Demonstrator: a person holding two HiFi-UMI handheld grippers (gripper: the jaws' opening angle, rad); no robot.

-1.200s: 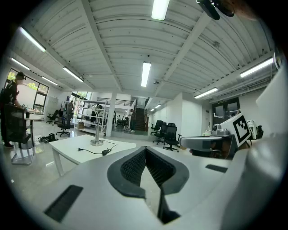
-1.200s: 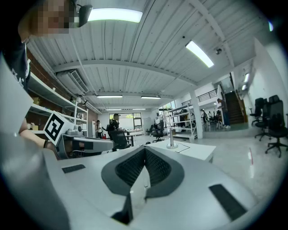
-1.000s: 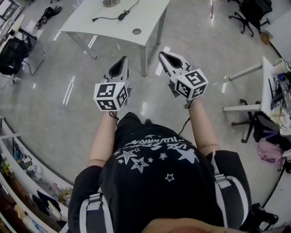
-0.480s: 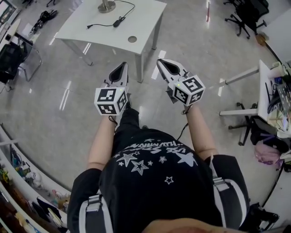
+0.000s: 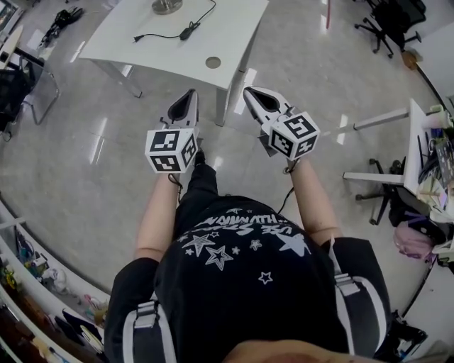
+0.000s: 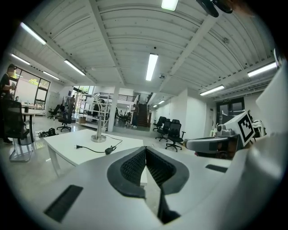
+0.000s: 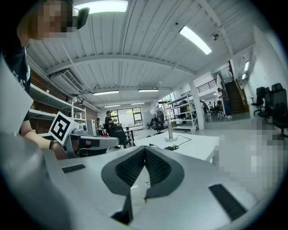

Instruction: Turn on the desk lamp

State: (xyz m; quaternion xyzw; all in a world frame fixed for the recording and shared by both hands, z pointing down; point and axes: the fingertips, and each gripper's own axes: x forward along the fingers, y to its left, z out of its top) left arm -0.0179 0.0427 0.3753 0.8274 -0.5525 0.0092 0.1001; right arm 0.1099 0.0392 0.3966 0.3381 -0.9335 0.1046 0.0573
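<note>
While on glossy floor (image 5: 78,163), white table (image 5: 234,32) (black cord (image 5: 189,30) atop).

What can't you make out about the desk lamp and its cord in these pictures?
Head view: the desk lamp is cut off by the top edge; only its round base shows.
Both gripper views: the lamp is too far and small to tell whether it is lit.
All views: the dark block on its cord is too small to tell if it is a switch.
</note>
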